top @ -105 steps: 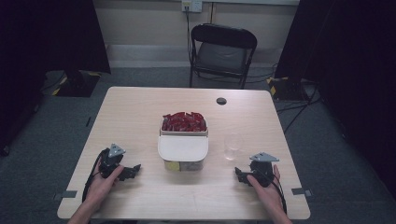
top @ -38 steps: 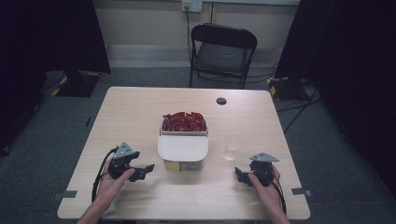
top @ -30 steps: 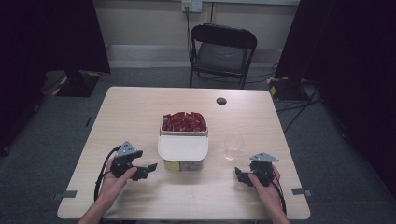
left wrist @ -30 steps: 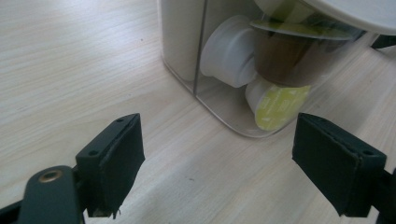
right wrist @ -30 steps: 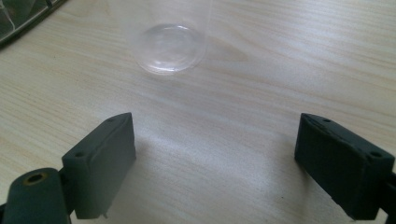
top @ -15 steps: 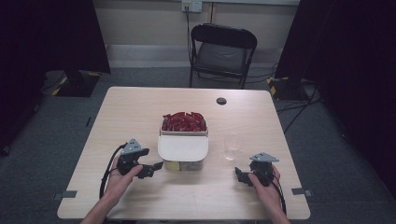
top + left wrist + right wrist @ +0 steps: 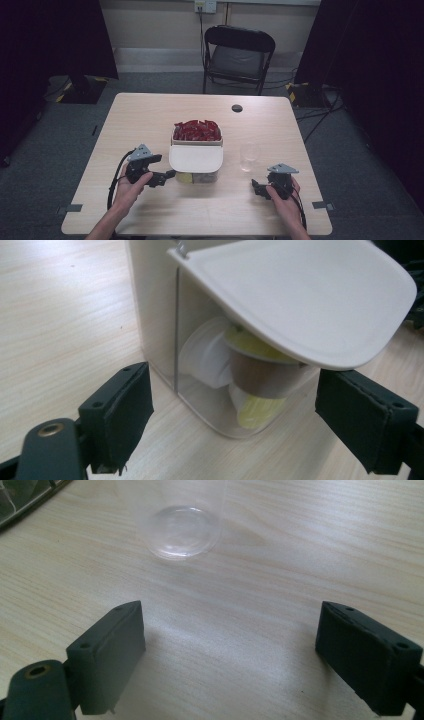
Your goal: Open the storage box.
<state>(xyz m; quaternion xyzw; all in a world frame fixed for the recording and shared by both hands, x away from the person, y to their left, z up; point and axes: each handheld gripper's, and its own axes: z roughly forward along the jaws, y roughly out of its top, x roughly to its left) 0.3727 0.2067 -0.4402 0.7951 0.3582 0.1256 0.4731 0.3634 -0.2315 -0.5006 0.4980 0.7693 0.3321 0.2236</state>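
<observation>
A white container [image 7: 196, 159] stands at the table's middle, with red packets [image 7: 196, 130] heaped in its open top and a white flap [image 7: 300, 295] jutting over its clear lower part. Inside that part lie yellow and brown-sided capsules [image 7: 257, 375]. My left gripper [image 7: 166, 177] [image 7: 232, 405] points at the container's lower left corner; its jaws have just been opening, and the corner sits between them untouched. A clear empty glass [image 7: 248, 156] [image 7: 182, 527] stands right of the container. My right gripper [image 7: 255, 185] [image 7: 230, 630] rests open just short of the glass, holding nothing.
A small black round disc [image 7: 237, 108] lies near the table's far edge. A black folding chair [image 7: 239, 55] stands behind the table [image 7: 150, 115]. Bare wood lies to the far left and far right of the container.
My left gripper has slid to the right across the table up to the container's lower left corner. The right gripper has not moved.
</observation>
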